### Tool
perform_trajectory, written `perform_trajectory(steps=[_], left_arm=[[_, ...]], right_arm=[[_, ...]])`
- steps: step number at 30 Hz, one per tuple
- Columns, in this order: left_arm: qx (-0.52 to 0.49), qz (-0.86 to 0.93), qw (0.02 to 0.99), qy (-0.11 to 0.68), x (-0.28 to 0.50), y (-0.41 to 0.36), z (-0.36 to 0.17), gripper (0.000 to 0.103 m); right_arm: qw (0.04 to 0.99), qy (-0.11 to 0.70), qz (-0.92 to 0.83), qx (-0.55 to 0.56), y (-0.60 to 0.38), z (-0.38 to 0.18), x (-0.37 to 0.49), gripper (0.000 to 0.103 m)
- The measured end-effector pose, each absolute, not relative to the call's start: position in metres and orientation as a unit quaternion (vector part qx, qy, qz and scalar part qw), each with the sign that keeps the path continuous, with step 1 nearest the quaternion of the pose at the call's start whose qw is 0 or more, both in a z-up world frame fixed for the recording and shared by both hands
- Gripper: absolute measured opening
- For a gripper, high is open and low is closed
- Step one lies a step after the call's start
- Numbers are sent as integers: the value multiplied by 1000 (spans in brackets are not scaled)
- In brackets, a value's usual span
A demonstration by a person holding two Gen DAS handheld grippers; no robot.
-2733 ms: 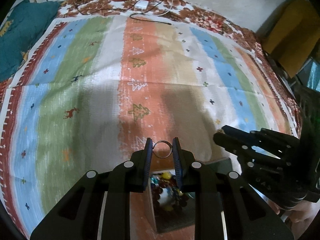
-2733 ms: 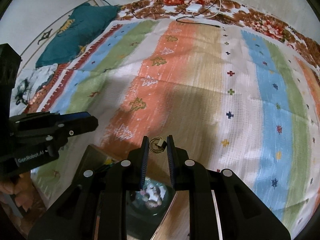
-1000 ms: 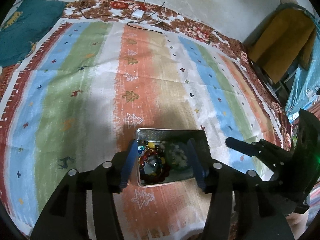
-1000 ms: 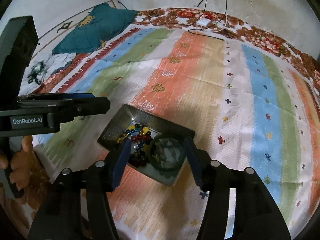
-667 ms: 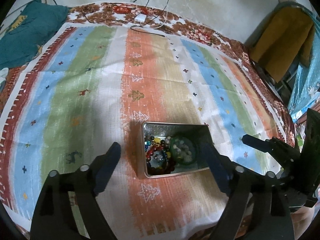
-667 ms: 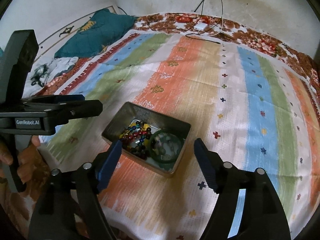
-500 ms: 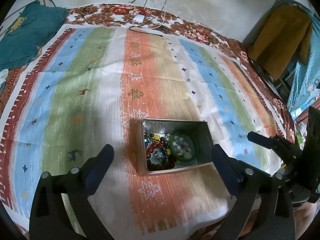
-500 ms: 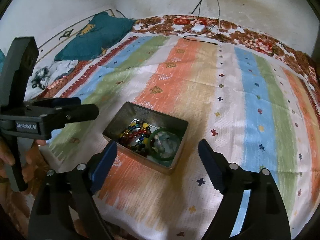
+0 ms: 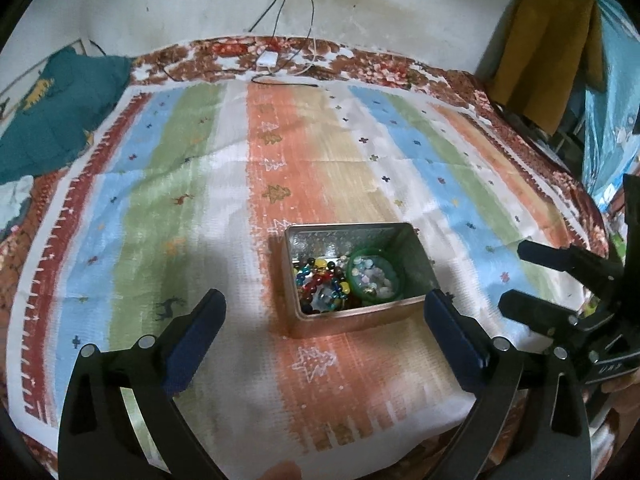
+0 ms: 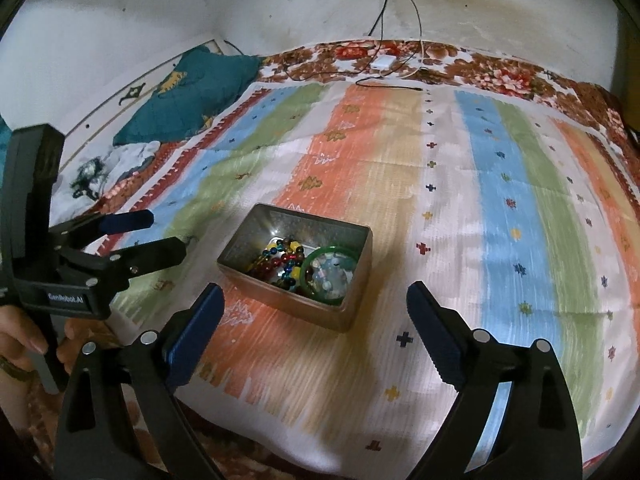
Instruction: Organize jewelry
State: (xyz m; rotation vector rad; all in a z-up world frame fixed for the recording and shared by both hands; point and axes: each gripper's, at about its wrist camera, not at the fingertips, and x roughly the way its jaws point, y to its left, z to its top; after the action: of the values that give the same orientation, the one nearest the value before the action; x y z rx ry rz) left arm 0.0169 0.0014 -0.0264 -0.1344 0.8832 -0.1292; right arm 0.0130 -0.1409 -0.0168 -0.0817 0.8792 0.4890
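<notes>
Letting go just now, I have my left gripper wide open and empty, and my right gripper still opening, empty too. Both pulled back from the metal tin; the beads and green bangle lie inside. That looks tidy. The tin sits on a striped bedspread; a teal pillow lies at ten o'clock.

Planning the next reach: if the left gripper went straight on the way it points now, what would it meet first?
Probably the tin of beads, near its front wall; the left gripper is open and empty. Depth is unclear, so it might land on the cloth just short of it.
</notes>
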Motion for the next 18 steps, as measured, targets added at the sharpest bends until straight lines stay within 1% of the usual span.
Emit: perform_trajectory(steps=[7,18], left_arm=[[-37,-68,913,401,0,-10,-22,97],[-41,-64,919,386,-11,-10,-20,97]], right_arm=[[881,410,231,-48,-139,-17,-4,93],[885,399,234,-46,-142,-17,-15,93]])
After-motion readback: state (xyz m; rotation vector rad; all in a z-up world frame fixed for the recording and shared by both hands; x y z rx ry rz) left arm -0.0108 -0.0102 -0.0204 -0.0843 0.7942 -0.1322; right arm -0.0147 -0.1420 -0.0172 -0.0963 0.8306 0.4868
